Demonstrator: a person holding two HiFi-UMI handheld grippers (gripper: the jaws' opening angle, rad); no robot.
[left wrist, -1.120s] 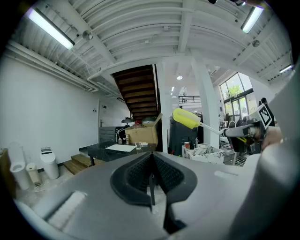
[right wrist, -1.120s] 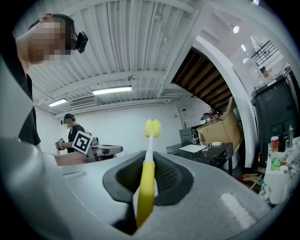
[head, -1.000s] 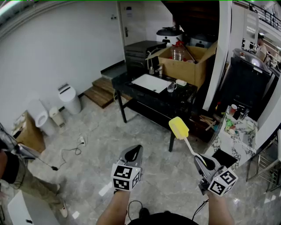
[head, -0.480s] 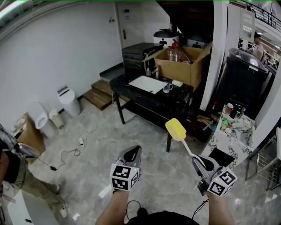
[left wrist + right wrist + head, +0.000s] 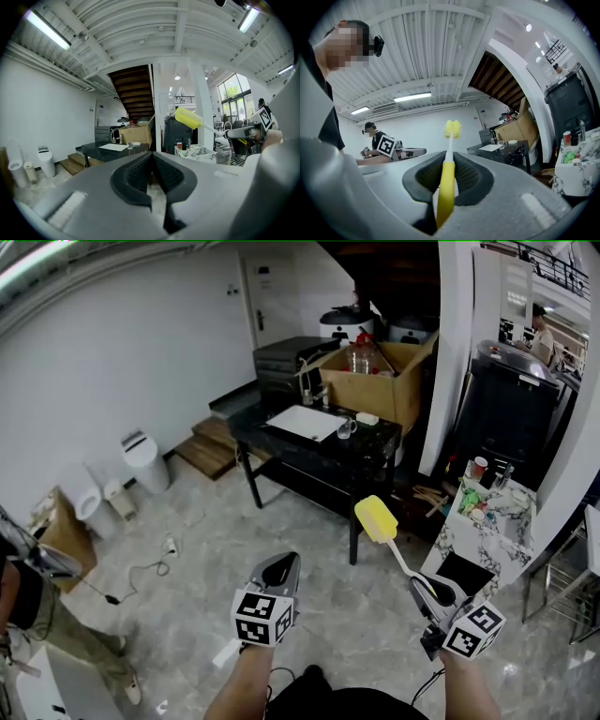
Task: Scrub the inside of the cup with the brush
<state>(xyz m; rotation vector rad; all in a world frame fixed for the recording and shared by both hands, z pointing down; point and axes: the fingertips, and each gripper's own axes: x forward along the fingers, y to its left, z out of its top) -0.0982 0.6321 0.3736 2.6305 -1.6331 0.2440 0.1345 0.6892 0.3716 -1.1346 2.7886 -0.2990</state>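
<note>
Under you spreads a pale marble floor (image 5: 187, 549), with a white wall (image 5: 122, 352) to your left. Ahead stands a black table (image 5: 251, 430), well apart from both of your grippers. On its far end sits an open cardboard box (image 5: 370, 390) with a clear bottle in it, and a flat white board (image 5: 302, 423) lies on the near part of the top. Wooden steps (image 5: 211, 442) run down by the wall to the left of the table, and a white bin (image 5: 142, 457) stands near them. To your right is a marble-topped stand (image 5: 492, 531) crowded with small items.

Your left gripper (image 5: 280, 563) is low in the head view and points toward the table. In the left gripper view its ribbed pads (image 5: 140, 171) are pressed together with nothing between them.

Your right gripper (image 5: 424, 582) is pinching the brush (image 5: 380, 521) by its yellow handle. In the right gripper view the handle (image 5: 447, 183) runs up between the pads, which press on it from both sides. The white stem rises past the fingertips to the yellow sponge head, which tilts up and to the left in the head view, in the air short of the table.

The cup (image 5: 346, 428), small and clear, stands upright on the table just right of the white board, in front of the box, far from the brush head
</note>
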